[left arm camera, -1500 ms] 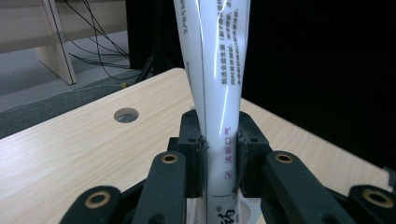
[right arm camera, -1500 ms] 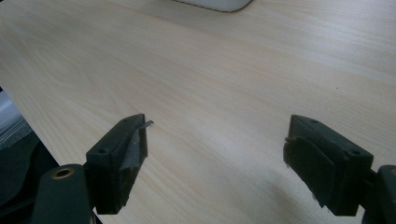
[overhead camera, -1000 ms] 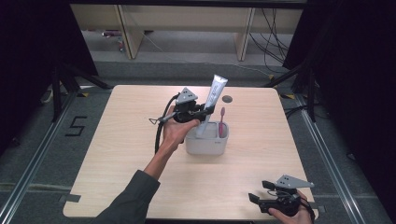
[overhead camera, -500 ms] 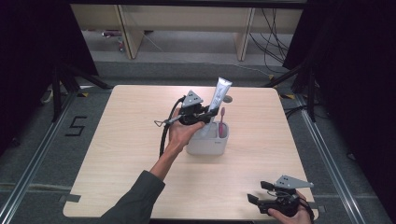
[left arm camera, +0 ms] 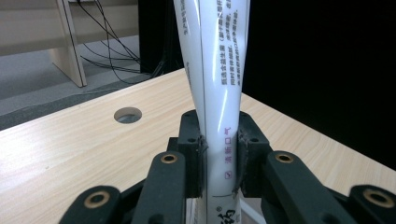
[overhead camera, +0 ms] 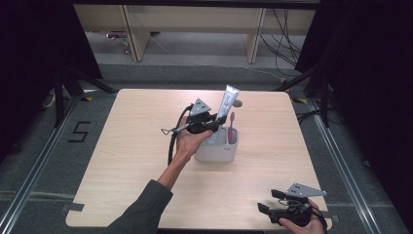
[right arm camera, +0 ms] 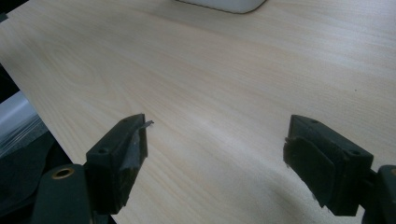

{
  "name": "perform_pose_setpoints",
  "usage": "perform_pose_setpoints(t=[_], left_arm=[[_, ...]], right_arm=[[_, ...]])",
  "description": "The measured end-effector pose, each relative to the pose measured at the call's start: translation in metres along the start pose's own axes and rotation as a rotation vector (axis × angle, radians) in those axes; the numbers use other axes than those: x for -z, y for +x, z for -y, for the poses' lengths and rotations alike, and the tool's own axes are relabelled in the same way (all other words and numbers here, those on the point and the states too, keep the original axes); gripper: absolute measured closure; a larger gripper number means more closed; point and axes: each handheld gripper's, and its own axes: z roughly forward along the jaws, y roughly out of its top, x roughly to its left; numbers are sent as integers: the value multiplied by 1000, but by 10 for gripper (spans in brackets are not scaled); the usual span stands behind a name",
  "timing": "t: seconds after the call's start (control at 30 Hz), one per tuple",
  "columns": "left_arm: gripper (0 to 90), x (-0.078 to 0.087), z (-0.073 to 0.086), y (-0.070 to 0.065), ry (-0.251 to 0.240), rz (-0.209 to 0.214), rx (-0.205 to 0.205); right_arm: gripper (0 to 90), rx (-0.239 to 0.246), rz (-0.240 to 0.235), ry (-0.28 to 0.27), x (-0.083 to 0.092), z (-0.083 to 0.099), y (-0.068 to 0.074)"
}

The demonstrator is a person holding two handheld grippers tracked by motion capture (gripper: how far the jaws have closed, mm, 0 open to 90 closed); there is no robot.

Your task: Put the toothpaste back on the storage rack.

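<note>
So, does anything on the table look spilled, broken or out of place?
Nothing stands out. The toothpaste tube leans in the holder because the left hand-held gripper grips it; the pink toothbrush stands inside.

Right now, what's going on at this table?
A person works with a handheld gripper in each hand. The left gripper is clamped on a white toothpaste tube, held upright with its lower end in the grey holder mid-table, beside a pink toothbrush standing in it. The right gripper sits open and empty over the table at its near right corner.
</note>
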Motion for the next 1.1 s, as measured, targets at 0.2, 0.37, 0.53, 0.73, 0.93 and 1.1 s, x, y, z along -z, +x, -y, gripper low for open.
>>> perform_pose_setpoints(t=[0.2, 0.37, 0.53, 0.73, 0.93, 1.1], left_arm=[[751, -2, 7, 1, 6, -1, 5], [750, -3, 11, 1, 14, -1, 0], [749, -4, 15, 2, 33, -10, -19], [747, -5, 19, 1, 73, -20, -43], [746, -4, 19, -1, 94, -42, -55], [744, -5, 21, -2, 116, -50, -87]], right_arm=[[216, -27, 2, 7, 0, 1, 2], [216, -20, 5, 8, 0, 0, 2], [217, -37, 4, 13, 1, 0, 3], [218, -12, 1, -4, 0, 1, 0], [219, -5, 12, -7, 1, 0, -1], [220, -6, 12, -7, 1, 1, -1]])
